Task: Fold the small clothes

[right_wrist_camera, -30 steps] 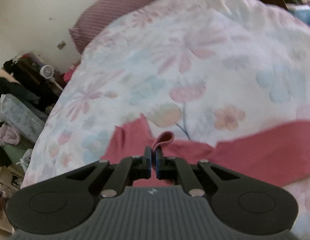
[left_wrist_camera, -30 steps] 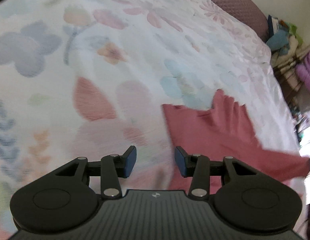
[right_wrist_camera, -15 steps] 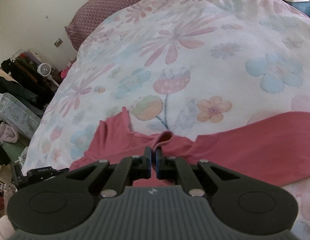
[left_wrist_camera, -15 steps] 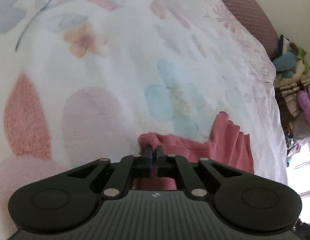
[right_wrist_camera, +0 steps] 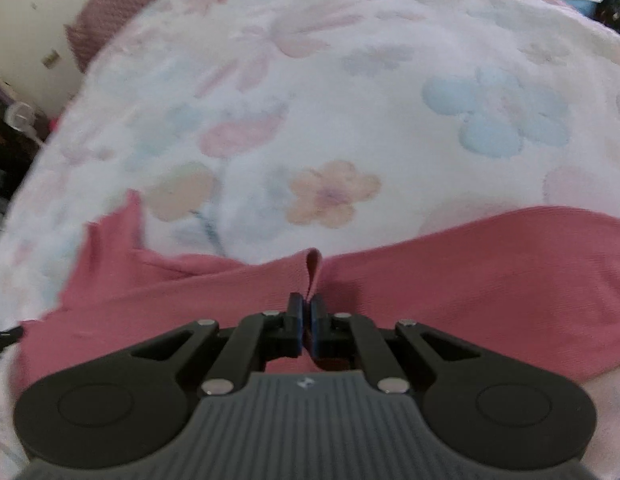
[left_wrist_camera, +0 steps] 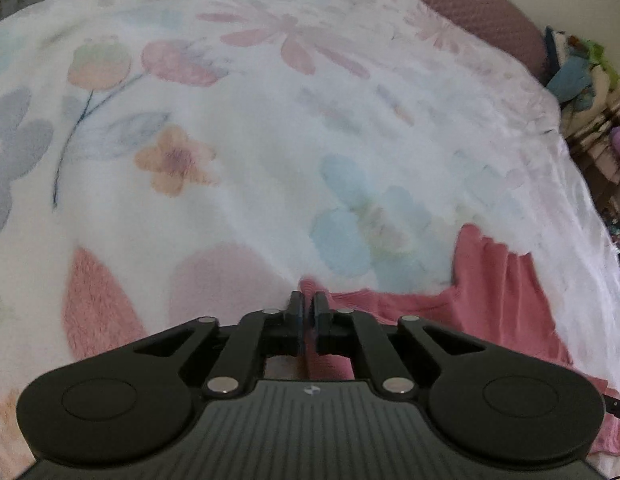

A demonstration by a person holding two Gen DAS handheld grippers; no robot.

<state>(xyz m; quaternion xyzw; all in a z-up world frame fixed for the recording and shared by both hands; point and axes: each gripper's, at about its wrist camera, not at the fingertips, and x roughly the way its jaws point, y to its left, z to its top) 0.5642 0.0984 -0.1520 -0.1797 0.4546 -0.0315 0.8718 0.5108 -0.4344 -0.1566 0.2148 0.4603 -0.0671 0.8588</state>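
**A:** Start at the left claw [left_wrist_camera: 307,312]. What has it got?

**B:** It is clenched on a small pinch of the pink garment [left_wrist_camera: 506,292], right at the cloth's near edge. A little nub of fabric pokes up between the fingers.

**A:** And the right claw [right_wrist_camera: 306,322]?

**B:** Clenched too, on the same pink garment [right_wrist_camera: 470,280]. A narrow fold stands up just beyond the fingertips, and the cloth spreads out to either side of it.

**A:** Where does the garment lie overall?

**B:** On the bed, over a white floral blanket [left_wrist_camera: 270,184]. In the left view it trails off to the right, with a ruffled end rising toward the bed's far side. In the right view it runs as a broad band across the frame, with one corner lifted at the left.

**A:** How do you expect it to handle?

**B:** Light and limp, I'd judge. It looks like a ribbed knit, so it should drape and stretch rather than hold a crease. Both views are blurred, so the texture is only a guess. The plush blanket may drag on it a bit.

**A:** Are the holds good ones?

**B:** They look sound to me: each sits at an edge, a little in from the margin. A thin pinch could slip free if the cloth is pulled taut, so a deeper bite on the hem would be safer.
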